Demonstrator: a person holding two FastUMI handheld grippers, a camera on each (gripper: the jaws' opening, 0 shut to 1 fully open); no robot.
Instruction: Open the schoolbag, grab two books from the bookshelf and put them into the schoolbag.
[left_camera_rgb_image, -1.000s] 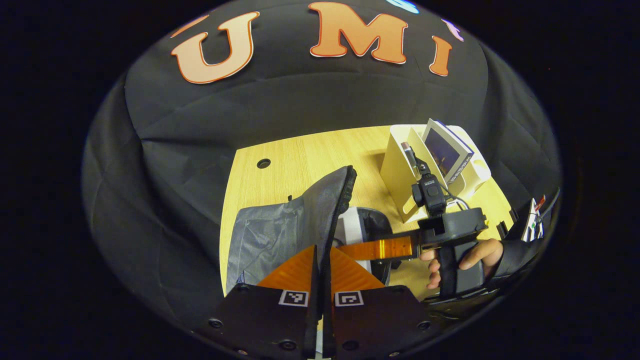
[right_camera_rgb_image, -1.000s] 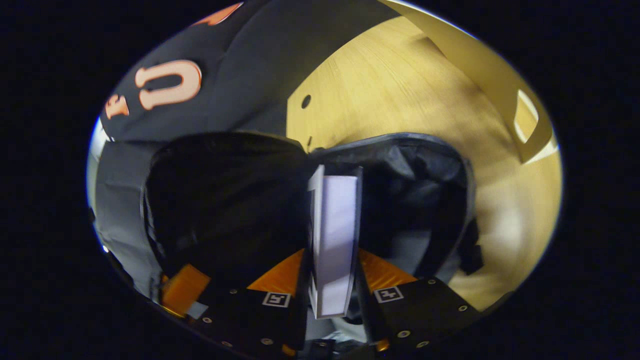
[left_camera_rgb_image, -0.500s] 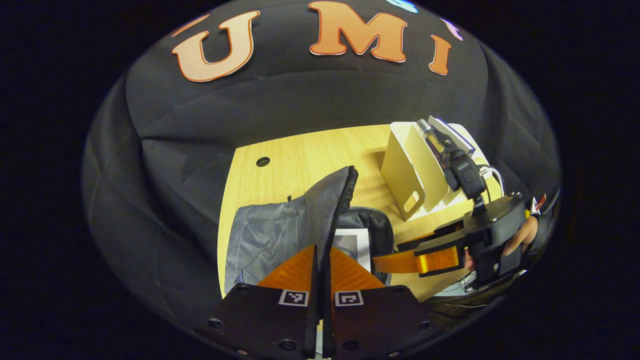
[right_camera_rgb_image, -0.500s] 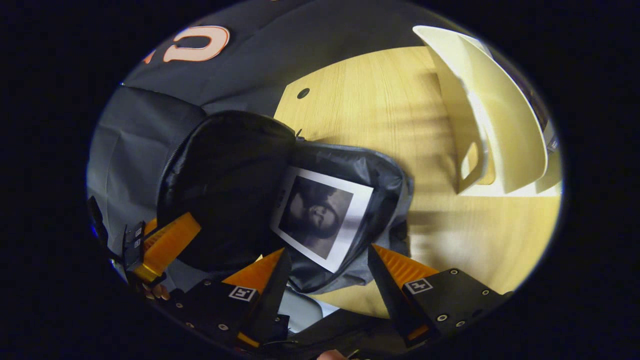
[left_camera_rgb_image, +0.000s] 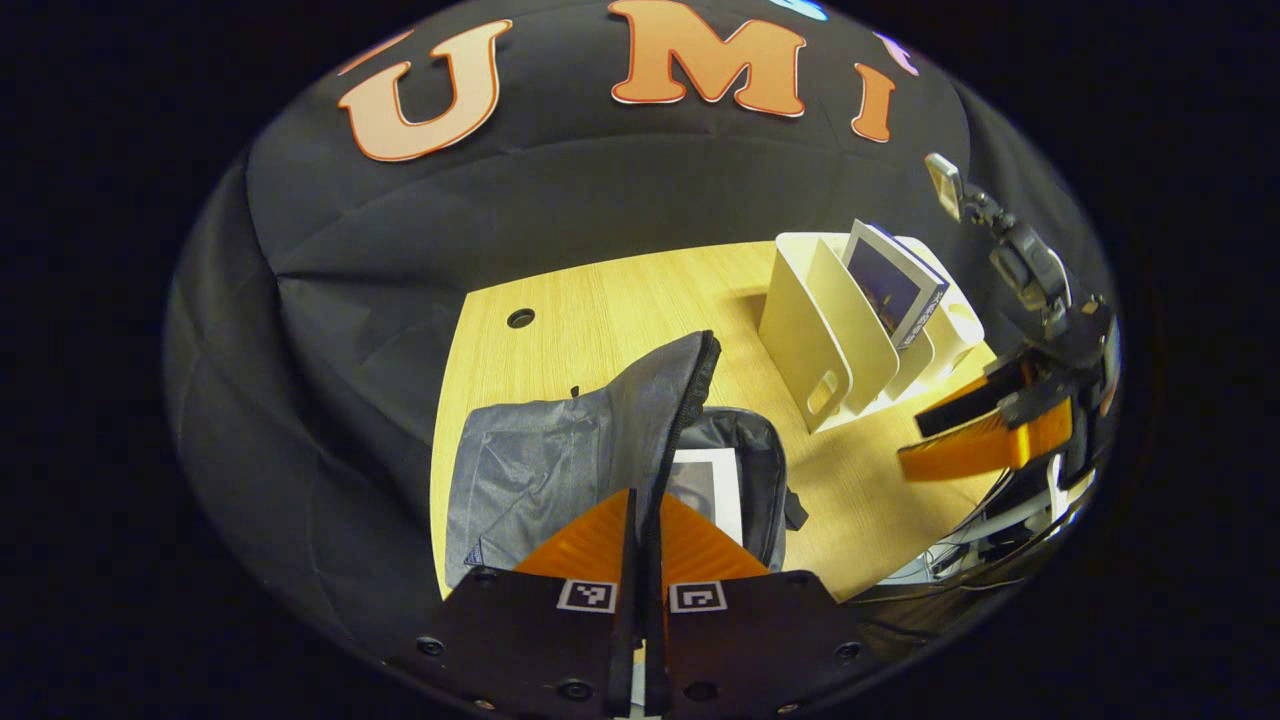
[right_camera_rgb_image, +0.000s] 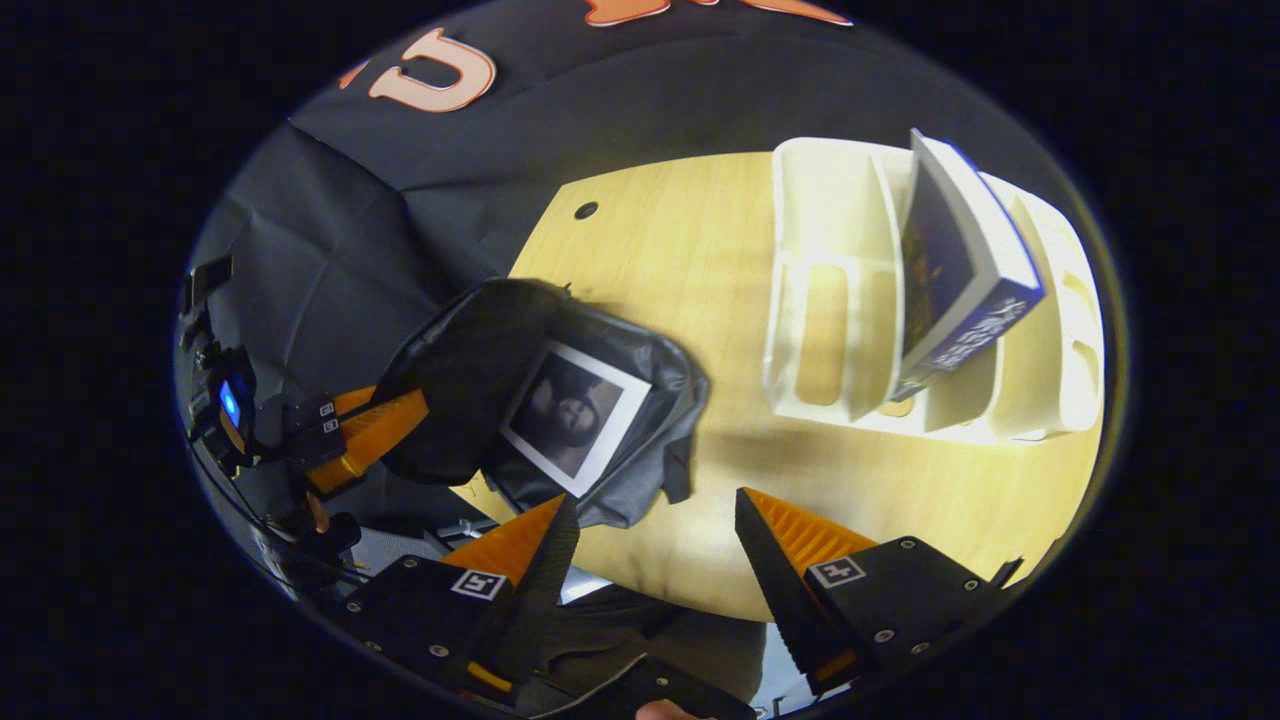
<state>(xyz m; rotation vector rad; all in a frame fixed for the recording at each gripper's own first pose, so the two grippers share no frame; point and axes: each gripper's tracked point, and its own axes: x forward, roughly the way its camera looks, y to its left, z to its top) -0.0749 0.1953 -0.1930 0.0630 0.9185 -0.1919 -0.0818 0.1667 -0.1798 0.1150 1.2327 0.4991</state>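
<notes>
The grey schoolbag (left_camera_rgb_image: 520, 470) lies open on the wooden table (left_camera_rgb_image: 600, 310). My left gripper (left_camera_rgb_image: 647, 500) is shut on the edge of its raised flap (left_camera_rgb_image: 650, 420) and holds it up. A white-bordered book (right_camera_rgb_image: 572, 415) lies flat inside the schoolbag (right_camera_rgb_image: 670, 400). The white bookshelf (right_camera_rgb_image: 830, 290) stands to the right with a blue book (right_camera_rgb_image: 960, 280) leaning in a slot. My right gripper (right_camera_rgb_image: 655, 505) is open with nothing between its fingers, hanging above the table's front edge between bag and shelf. It also shows at the far right as the right gripper (left_camera_rgb_image: 975, 440).
A round cable hole (left_camera_rgb_image: 520, 318) sits near the table's back left corner. Cables (left_camera_rgb_image: 990, 530) hang off the front right edge. The left gripper (right_camera_rgb_image: 360, 445) and the hand holding it are at the bag's left side. Black cloth walls surround the table.
My right gripper let go of the white-bordered book inside the bag, opened, and pulled back up and right toward the bookshelf. The left gripper kept holding the flap.
</notes>
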